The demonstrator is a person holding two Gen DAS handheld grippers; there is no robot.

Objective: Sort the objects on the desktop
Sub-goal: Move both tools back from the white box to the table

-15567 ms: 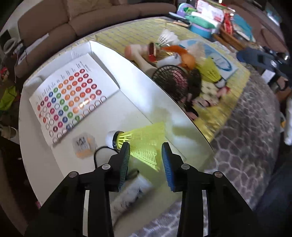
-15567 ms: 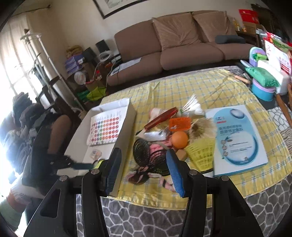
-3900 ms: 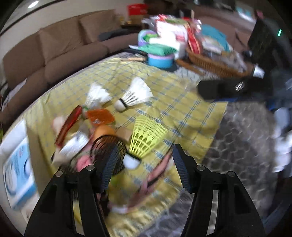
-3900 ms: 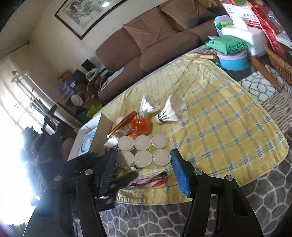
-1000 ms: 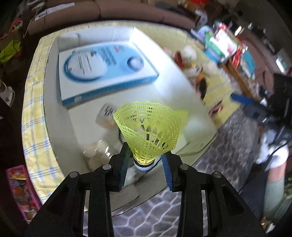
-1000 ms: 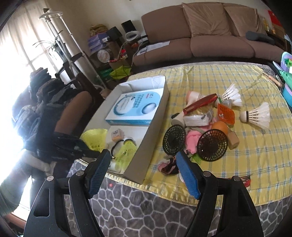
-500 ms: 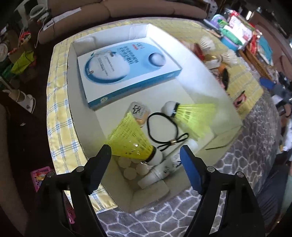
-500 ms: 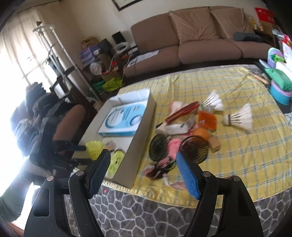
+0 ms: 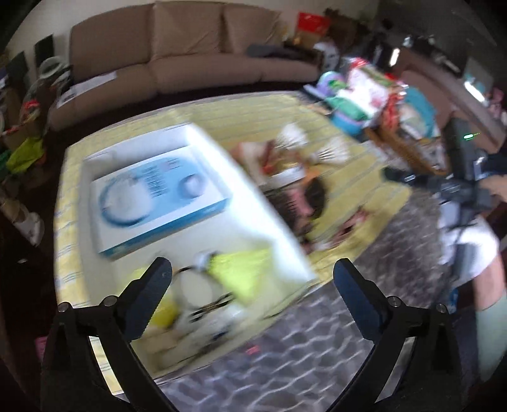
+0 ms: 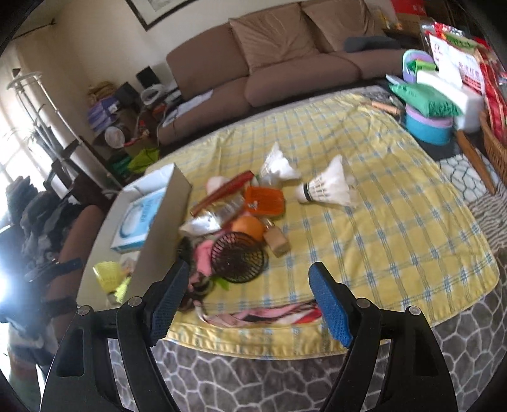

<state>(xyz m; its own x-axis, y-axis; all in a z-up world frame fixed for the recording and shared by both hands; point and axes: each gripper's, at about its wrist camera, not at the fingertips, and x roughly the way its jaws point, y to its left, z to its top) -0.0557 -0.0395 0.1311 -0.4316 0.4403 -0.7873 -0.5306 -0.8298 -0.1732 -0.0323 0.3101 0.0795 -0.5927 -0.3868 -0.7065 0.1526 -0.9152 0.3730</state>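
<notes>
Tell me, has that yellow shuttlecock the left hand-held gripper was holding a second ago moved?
Yes. The left hand-held gripper, its jaws just opened, let it go; the yellow shuttlecock now lies inside the white box, near its front corner.

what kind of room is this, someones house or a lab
Most likely a home living room: a brown sofa behind a table under a yellow checked cloth, and cluttered household goods at the side.

Brown sofa (image 10: 279, 60) across the top of the right wrist view, framed picture (image 10: 152, 9) on the wall above it at top centre, coat stand (image 10: 35, 95) and cluttered shelves at left, grey honeycomb-pattern rug (image 10: 285, 374) along the bottom, wicker basket (image 10: 494, 142) at right edge.
</notes>
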